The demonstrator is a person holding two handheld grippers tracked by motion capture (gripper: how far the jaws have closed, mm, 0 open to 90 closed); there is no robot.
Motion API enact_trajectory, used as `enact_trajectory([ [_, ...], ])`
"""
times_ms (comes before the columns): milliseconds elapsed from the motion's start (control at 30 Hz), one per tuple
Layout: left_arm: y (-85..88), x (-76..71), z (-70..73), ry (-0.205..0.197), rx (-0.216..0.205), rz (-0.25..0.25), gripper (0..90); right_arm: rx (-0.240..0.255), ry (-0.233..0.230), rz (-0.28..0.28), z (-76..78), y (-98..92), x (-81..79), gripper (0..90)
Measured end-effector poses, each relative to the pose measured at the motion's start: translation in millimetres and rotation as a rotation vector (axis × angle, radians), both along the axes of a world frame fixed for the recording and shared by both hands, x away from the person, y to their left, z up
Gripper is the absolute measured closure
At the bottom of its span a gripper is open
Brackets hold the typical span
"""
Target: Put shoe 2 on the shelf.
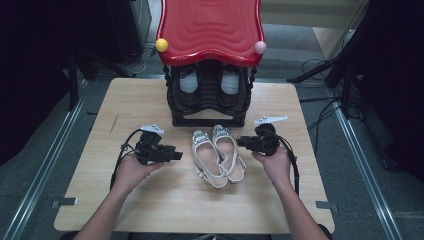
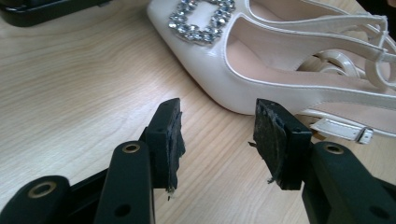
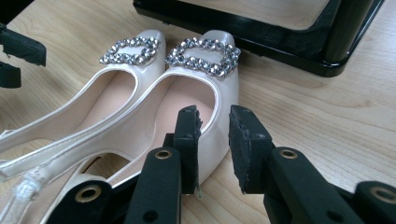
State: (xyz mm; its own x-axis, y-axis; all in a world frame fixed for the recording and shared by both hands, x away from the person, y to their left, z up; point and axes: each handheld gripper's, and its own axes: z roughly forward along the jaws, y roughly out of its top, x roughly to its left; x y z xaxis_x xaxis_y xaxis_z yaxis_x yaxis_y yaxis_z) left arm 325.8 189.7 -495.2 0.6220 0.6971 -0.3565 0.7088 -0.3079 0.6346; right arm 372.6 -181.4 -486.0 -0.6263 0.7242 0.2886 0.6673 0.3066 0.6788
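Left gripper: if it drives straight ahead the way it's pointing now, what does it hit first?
Most likely the near cream shoe: the open left gripper points at its side wall just behind the rhinestone buckle. Bare table lies between; depth is unclear.

Both forearms reach in from the near edge, each hand wrapped around a gripper's body, palms turned inward. The left gripper (image 1: 172, 155) lies roughly level, pointing right, its 2 jaws parted with nothing between the pads (image 2: 173, 140). The right gripper (image 1: 241, 141) points left, its jaws apart by a narrower gap, pads (image 3: 240, 144) pressing on nothing.
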Motion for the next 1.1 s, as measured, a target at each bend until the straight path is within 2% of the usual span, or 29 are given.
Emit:
enact_trajectory([
  [300, 7.7, 7.5, 1.3, -0.002, 0.004, 0.016, 48.3, 0.004, -0.015, -0.011, 8.1, 1.7, -11.2, 70.1],
  [433, 10.0, 10.3, 1.1, -0.008, -0.014, 0.03, 47.9, 0.001, -0.009, -0.017, 10.3, 4.4, -17.4, 69.2],
  [600, 11.0, 12.9, -0.3, -0.011, -0.013, 0.035, 47.8, 0.003, -0.002, -0.014, 13.2, 10.5, -23.7, 69.1],
  [667, 10.2, 15.6, 0.2, -0.006, 0.003, 0.028, 47.9, 0.0, 0.004, -0.011, 13.8, 13.7, -25.5, 69.1],
  [1100, 8.3, 22.6, 3.2, -0.013, -0.01, 0.017, 48.1, -0.02, 0.057, 0.011, 14.3, 42.4, -28.3, 68.2],
])
